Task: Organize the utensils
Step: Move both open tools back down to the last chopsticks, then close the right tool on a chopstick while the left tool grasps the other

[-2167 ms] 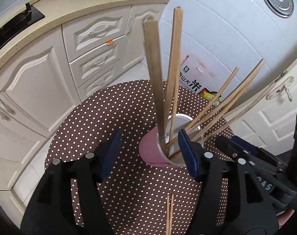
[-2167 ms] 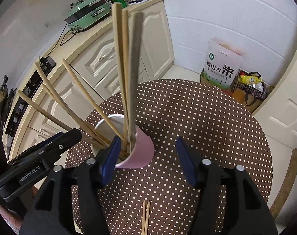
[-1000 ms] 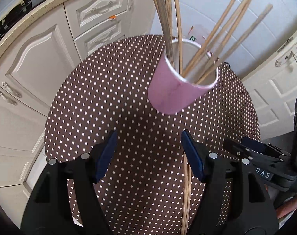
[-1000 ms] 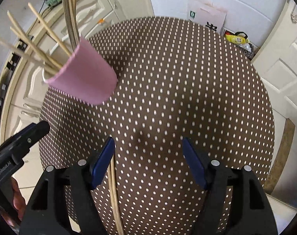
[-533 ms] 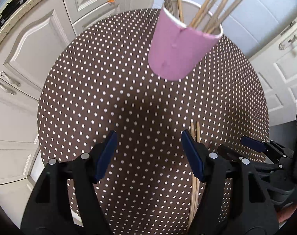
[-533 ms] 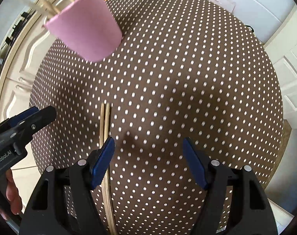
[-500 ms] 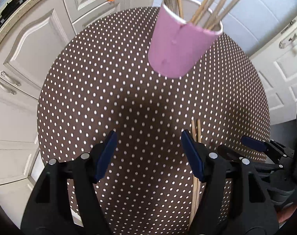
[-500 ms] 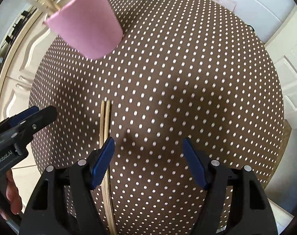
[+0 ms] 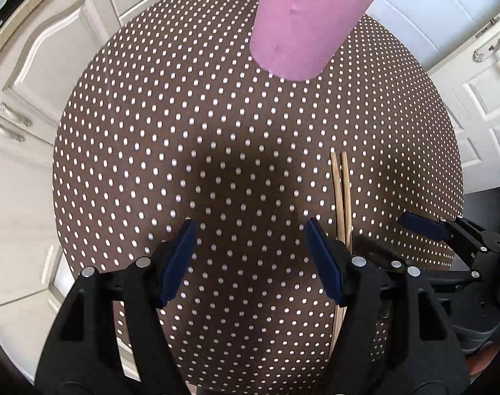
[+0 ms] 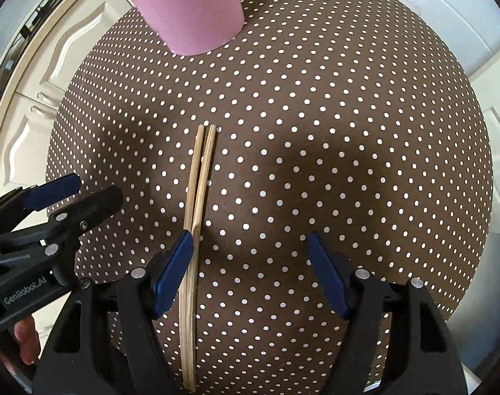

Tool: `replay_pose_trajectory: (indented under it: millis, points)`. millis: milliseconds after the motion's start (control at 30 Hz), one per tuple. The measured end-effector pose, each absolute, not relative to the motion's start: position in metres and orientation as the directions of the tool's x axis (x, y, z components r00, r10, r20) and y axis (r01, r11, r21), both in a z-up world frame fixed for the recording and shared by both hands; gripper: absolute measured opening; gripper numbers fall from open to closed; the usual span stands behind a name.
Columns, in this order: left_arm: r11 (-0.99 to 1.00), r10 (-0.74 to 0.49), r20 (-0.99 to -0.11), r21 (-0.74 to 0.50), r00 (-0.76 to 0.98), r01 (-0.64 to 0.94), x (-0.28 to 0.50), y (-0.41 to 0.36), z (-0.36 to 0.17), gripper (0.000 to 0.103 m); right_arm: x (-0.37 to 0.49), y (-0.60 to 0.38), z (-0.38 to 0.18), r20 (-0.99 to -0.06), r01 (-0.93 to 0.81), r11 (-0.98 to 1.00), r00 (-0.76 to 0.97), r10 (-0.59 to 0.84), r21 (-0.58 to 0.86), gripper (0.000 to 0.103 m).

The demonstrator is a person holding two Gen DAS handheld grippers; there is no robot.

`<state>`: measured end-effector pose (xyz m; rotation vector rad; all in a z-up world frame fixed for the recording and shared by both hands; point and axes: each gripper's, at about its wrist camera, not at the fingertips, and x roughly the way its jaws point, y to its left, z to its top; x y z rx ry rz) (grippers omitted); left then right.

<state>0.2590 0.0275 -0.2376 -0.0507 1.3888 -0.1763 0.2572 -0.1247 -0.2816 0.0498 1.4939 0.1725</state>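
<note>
Where they lie, chopsticks (image 10: 197,194) pale, seemingly bamboo, paired

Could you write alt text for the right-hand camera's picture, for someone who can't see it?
A pair of wooden chopsticks lies side by side on a round table with a brown, white-dotted cloth, seen from above. The right gripper hangs over it with blue pads apart and empty, its left pad beside the chopsticks. A pink cup stands at the far edge; the left gripper enters from the left.

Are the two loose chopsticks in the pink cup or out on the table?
Out: the chopsticks lie flat beside each other on the dotted tablecloth, apart from the pink cup.
</note>
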Motion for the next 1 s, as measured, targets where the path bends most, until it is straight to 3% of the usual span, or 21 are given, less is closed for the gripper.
replay_pose_trajectory:
  millis: [600,700,900,967,1000]
  points:
    - [0.989,-0.149,-0.976,-0.144,0.156,0.042,0.243,0.052,-0.241,0.067,0.260,-0.104,-0.293,-0.994,-0.126,0.988,0.047,0.097,0.090,0.068]
    - [0.989,-0.149,-0.979,-0.147,0.141,0.031,0.244,0.059,-0.243,0.068,0.261,-0.088,-0.297,-0.999,-0.193,0.981,0.031,0.016,0.009,0.068]
    - [0.990,-0.141,-0.980,-0.136,0.143,0.046,0.241,0.060,-0.243,0.068,0.257,-0.071,-0.293,-0.999,-0.259,0.966,0.048,0.016,0.003,0.046]
    - [0.990,-0.140,-0.981,-0.134,0.137,0.052,0.240,0.057,-0.243,0.068,0.255,-0.064,-0.290,-0.999,-0.312,0.950,0.045,0.030,0.014,0.012]
    - [0.989,-0.140,-0.981,-0.134,0.135,0.054,0.242,0.054,-0.244,0.068,0.254,-0.062,-0.291,-0.998,-0.321,0.947,0.040,0.038,0.024,0.010]
